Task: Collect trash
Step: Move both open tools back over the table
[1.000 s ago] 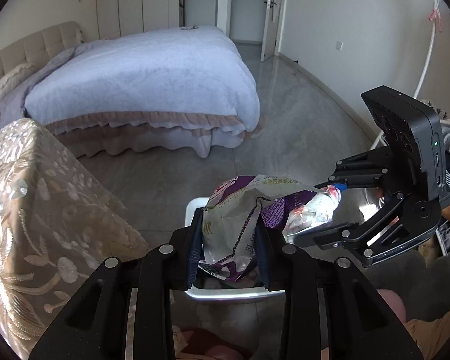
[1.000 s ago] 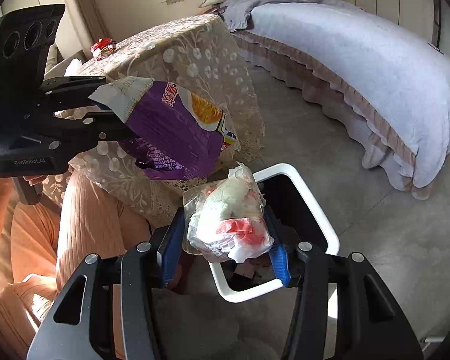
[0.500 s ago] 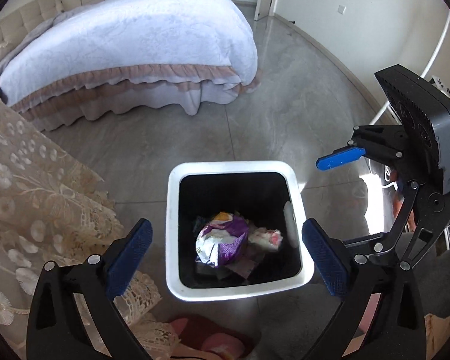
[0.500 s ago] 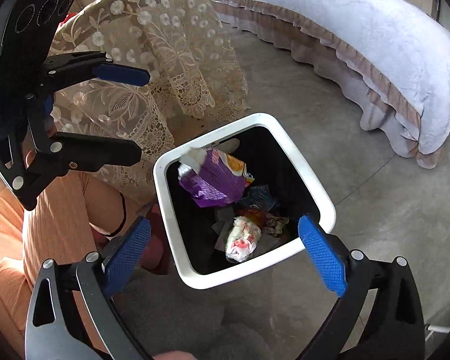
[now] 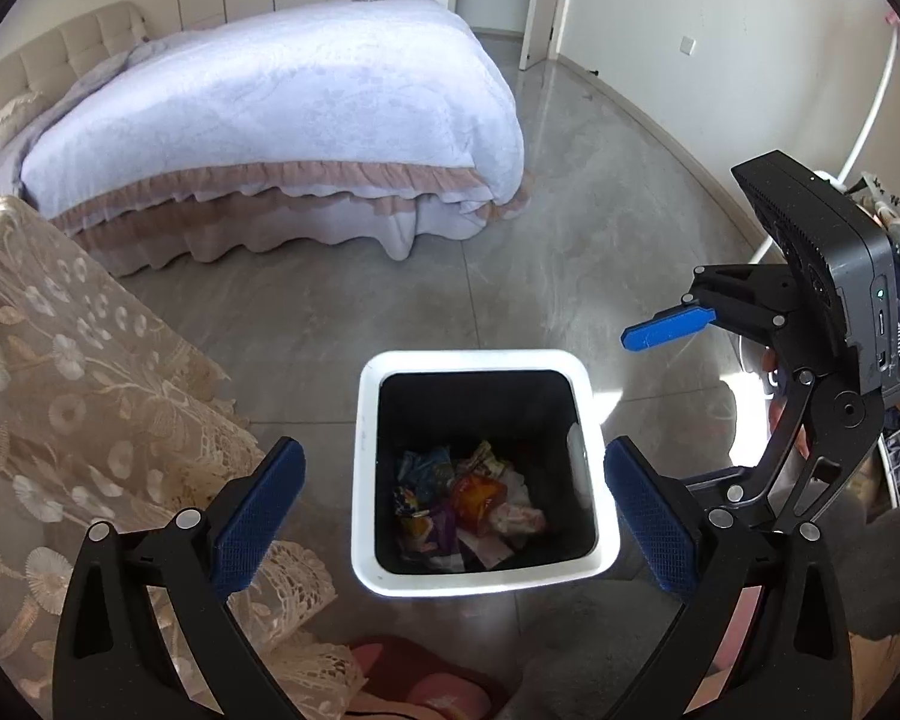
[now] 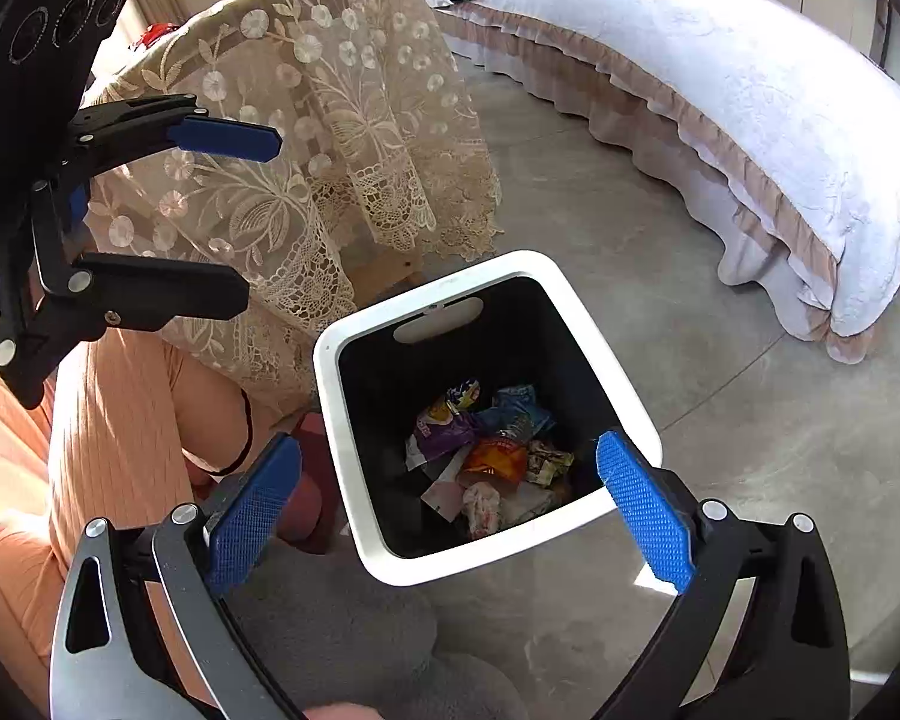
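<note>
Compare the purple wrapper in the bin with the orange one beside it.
The purple wrapper is the bigger piece and shows a white underside along its edge; the orange wrapper is smaller and orange all over. The purple wrapper lies nearer the lace cloth; the orange wrapper lies nearer the middle of the heap. Both are crumpled and rest on the bottom of the bin, touching each other.

White-rimmed square plastic bin point(image 5: 486, 363) with black inside; purple, orange and blue crumpled wrappers point(image 6: 486, 441) (one pink-and-white); beige floral lace cloth point(image 6: 330, 138); pale lilac bedspread point(image 5: 282, 120) with dusty-pink frill.
</note>
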